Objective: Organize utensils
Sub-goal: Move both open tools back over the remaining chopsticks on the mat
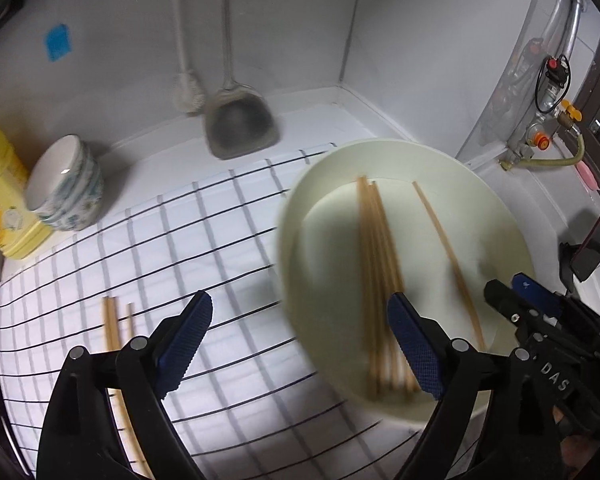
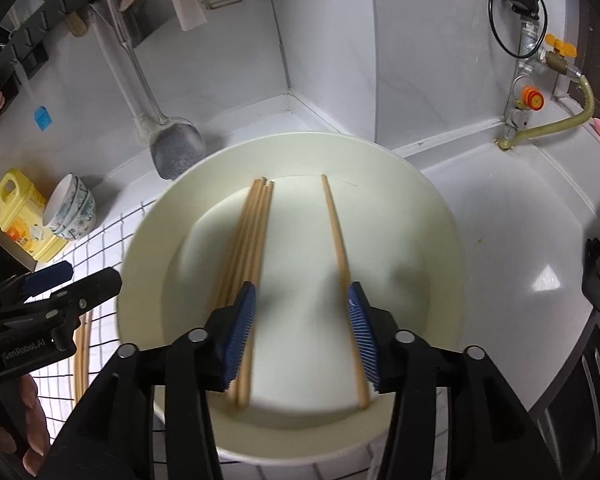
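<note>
White counter (image 2: 500, 208) runs into a tiled corner, and we see a checked cloth (image 1: 160, 240) spread over its left part. On the cloth's right edge sits a cream plate (image 2: 432, 216), our landmark. Behind the plate a metal spatula (image 2: 176, 152) hangs on the wall; far left of it stand stacked bowls (image 1: 68, 184) and a yellow jug (image 1: 0, 192); to its right are gas fittings (image 2: 528, 96). A bundle of chopsticks (image 2: 248, 240) lies in the plate, with a single chopstick (image 2: 336, 232) apart to the right. More chopsticks (image 1: 110, 324) lie on the cloth, left of the plate. We hold both grippers tilted down: the left gripper (image 1: 300, 344) gapes wide over the plate's left rim, gripping nothing; the right gripper (image 2: 302, 332) hangs over the plate, fingers parted, empty.
</note>
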The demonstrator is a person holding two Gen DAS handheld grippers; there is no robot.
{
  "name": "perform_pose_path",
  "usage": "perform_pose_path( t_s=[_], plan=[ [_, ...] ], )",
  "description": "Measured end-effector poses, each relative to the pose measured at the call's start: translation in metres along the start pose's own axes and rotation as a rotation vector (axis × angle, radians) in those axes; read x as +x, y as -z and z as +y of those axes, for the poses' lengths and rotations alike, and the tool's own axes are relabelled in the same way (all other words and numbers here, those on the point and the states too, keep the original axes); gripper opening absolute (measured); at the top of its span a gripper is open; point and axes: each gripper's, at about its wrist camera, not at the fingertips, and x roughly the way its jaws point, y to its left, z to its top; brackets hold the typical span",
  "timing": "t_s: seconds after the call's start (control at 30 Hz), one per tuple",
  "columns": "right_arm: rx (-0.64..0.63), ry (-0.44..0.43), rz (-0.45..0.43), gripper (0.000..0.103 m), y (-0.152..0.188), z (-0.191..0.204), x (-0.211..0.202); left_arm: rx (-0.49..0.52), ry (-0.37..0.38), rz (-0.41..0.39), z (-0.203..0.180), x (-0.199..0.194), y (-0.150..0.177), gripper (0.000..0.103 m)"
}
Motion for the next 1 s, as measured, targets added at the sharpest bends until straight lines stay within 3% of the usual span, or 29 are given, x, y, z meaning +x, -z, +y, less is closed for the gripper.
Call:
perform_pose_path(
  t_s=[0.43, 1.0],
  plan=[
    [-0.025, -0.014, -0.033, 0.057, 0.033, 0.063, -0.032, 0.002, -0.059, -0.02, 0.065, -0.052, 0.044, 0.088],
    [-0.072, -0.031, -0.031, 0.071, 0.089, 0.141, -0.061, -0.078, -0.107, -0.015, 0.152, -0.094, 0.112, 0.096]
  ],
)
